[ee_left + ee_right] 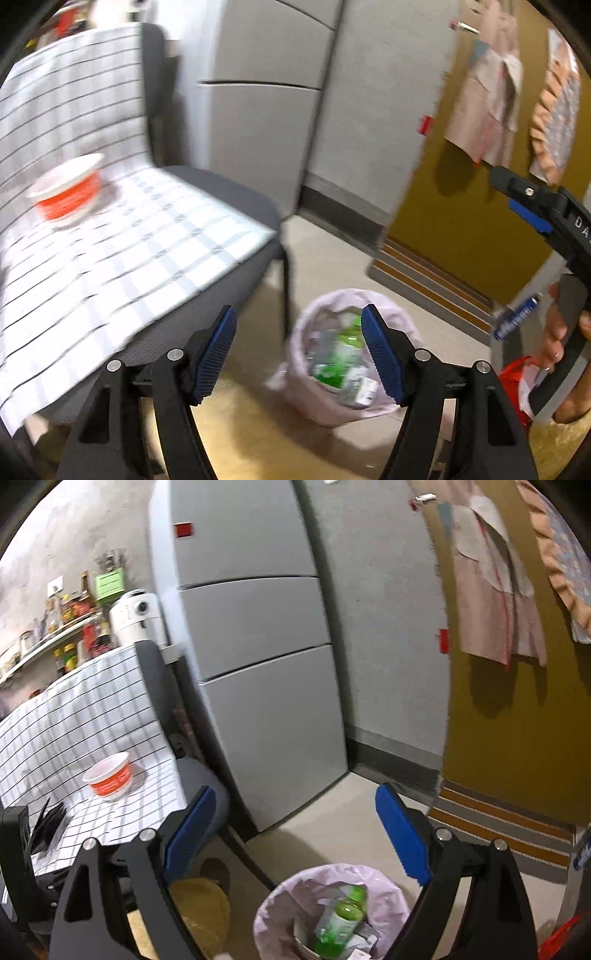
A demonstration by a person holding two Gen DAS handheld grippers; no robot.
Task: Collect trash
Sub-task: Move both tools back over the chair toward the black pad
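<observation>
A trash bin lined with a pale pink bag [306,391] stands on the floor beside the chair; it also shows in the right wrist view [280,904]. A green plastic bottle [338,354] [341,923] and other rubbish lie inside it. An orange and white paper bowl [68,194] [109,773] sits on the checked cloth [122,240] [74,723] over the chair. My left gripper [299,354] is open and empty above the bin. My right gripper [295,838] is open and empty above the bin; it also shows at the right of the left wrist view [532,206].
A grey fridge [258,686] stands behind the chair. An ochre door [517,720] with hanging clothes is on the right. A striped mat [495,834] lies at its foot. Shelves with bottles [62,627] are at the far left. A red bag [517,384] lies at the right.
</observation>
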